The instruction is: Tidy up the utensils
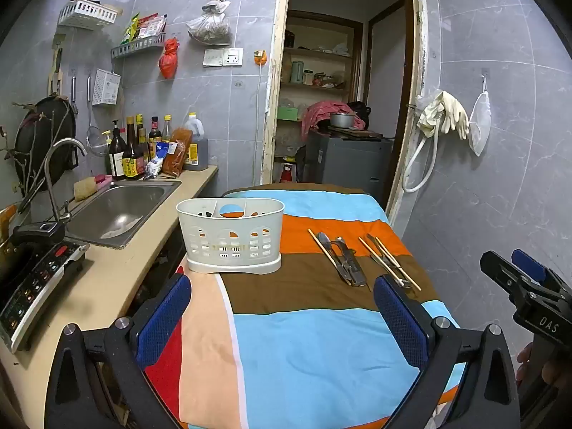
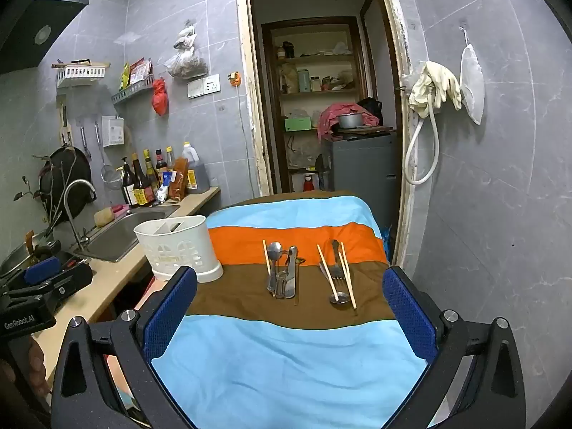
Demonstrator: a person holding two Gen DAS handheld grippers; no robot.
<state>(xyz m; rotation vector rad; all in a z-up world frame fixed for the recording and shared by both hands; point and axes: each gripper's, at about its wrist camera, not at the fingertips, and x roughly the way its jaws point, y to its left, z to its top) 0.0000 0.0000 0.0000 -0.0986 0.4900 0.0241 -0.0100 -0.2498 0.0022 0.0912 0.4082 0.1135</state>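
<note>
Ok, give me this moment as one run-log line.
left tool open, empty | right tool open, empty | utensils on cloth | caddy empty | step: not started

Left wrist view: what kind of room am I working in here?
Most likely a small home kitchen: a steel sink with faucet in the counter, sauce bottles against the tiled wall, and a pantry doorway behind the cloth-covered table.

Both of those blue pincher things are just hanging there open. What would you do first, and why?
Probably ease the right tool forward and down to the nearer utensil pile. Both tools are open and hold nothing, the utensils all lie on the striped cloth, and the white caddy looks empty. That pile sits almost straight ahead of it.
</note>
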